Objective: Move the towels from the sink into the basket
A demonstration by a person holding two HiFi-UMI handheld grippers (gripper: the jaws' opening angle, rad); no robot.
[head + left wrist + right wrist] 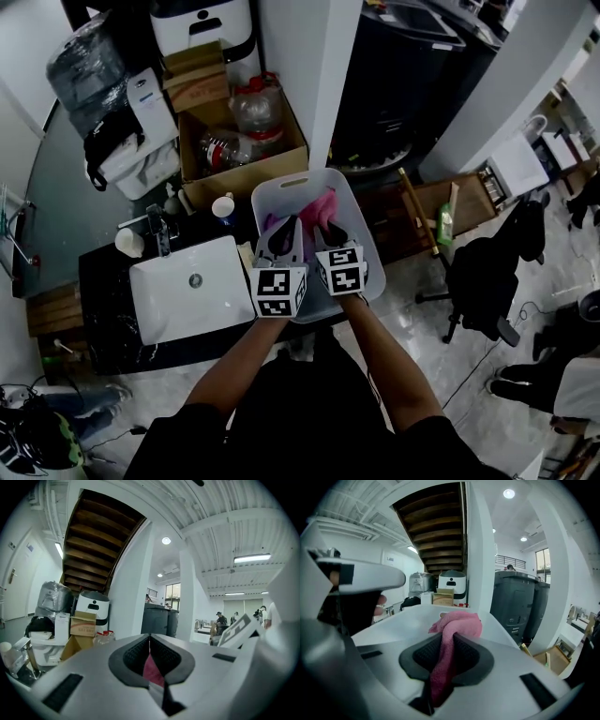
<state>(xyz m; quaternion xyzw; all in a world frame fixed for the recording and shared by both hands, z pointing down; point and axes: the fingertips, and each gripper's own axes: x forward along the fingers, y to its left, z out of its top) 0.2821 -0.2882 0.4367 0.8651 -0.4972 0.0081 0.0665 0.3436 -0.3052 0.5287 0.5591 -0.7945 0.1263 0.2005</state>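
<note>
A pink towel [324, 206] hangs over the white basket [361, 246], held between both grippers. My right gripper [331, 231] is shut on a thick fold of it; in the right gripper view the pink towel [451, 634] bulges up between the dark pads [469, 656]. My left gripper [283, 230] sits close beside it, also over the basket. In the left gripper view a thin strip of the pink towel [152, 670] is pinched in the shut left gripper [150, 641]. The white sink [192, 292] to the left shows no towel in it.
A faucet [161, 231] and two white cups [128, 242] [223, 204] stand behind the sink on the dark counter [103, 281]. A cardboard box with bottles [246, 131] is behind the basket. A black office chair [483, 281] stands on the floor to the right.
</note>
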